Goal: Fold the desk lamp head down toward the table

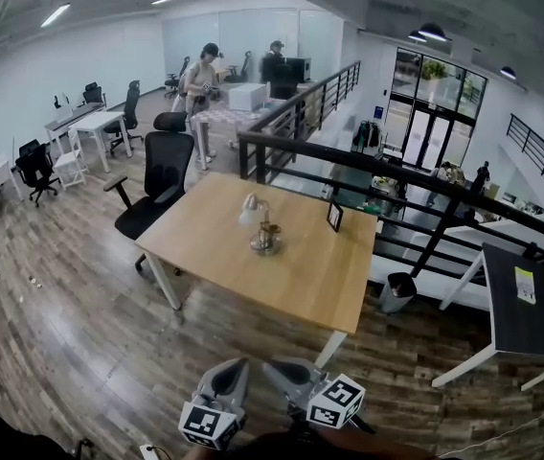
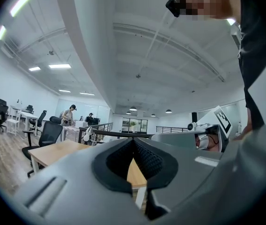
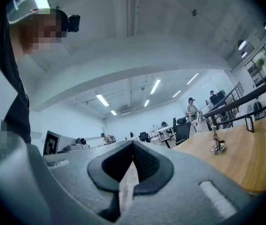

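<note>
Hovering off near side of table, lamp standing at its middle.
Left gripper and right gripper side by side, jaws closed, holding nothing.

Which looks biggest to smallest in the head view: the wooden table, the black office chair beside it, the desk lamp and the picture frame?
1. wooden table, by far
2. black office chair
3. desk lamp
4. picture frame, clearly smaller than the lamp, though it stands slightly farther from the camera
</note>
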`<action>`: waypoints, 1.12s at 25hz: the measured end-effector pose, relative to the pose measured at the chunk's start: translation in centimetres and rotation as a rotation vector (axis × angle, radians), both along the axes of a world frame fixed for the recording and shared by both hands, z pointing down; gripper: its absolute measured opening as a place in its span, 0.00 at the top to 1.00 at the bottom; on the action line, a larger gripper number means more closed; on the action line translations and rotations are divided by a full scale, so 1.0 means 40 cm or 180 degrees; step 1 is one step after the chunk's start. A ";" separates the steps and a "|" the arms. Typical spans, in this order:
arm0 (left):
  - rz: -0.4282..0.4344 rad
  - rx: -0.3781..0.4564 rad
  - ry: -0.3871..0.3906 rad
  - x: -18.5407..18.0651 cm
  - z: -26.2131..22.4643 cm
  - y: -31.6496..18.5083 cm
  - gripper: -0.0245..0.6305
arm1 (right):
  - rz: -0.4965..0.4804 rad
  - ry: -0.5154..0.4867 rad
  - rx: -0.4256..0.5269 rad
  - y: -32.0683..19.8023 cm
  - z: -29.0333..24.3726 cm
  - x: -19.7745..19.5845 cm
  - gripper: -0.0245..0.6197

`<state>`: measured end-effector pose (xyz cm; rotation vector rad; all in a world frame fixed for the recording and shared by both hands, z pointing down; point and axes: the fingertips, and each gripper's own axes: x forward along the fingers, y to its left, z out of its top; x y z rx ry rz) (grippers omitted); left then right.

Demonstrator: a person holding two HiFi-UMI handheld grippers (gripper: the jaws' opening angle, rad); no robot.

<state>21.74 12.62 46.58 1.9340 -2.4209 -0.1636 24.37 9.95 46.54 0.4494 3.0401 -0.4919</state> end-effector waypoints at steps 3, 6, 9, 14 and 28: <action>-0.0002 -0.0025 0.0029 -0.002 -0.007 -0.082 0.96 | -0.0034 -0.0010 -0.0001 -0.081 -0.013 -0.010 0.96; -0.0052 -0.0018 0.0054 -0.011 0.007 -0.150 0.96 | -0.0092 -0.0008 0.0001 -0.146 -0.024 -0.015 0.96; -0.0128 -0.0016 0.0060 -0.013 0.011 -0.201 0.96 | -0.0159 -0.0015 0.0010 -0.191 -0.020 -0.014 0.96; -0.0196 -0.0089 0.0089 -0.018 0.037 -0.259 0.96 | -0.0202 0.0028 -0.0065 -0.258 0.002 -0.026 0.96; -0.0202 -0.0068 0.0119 -0.151 0.041 -0.340 0.96 | -0.0211 0.0082 -0.0061 -0.330 0.013 -0.154 0.96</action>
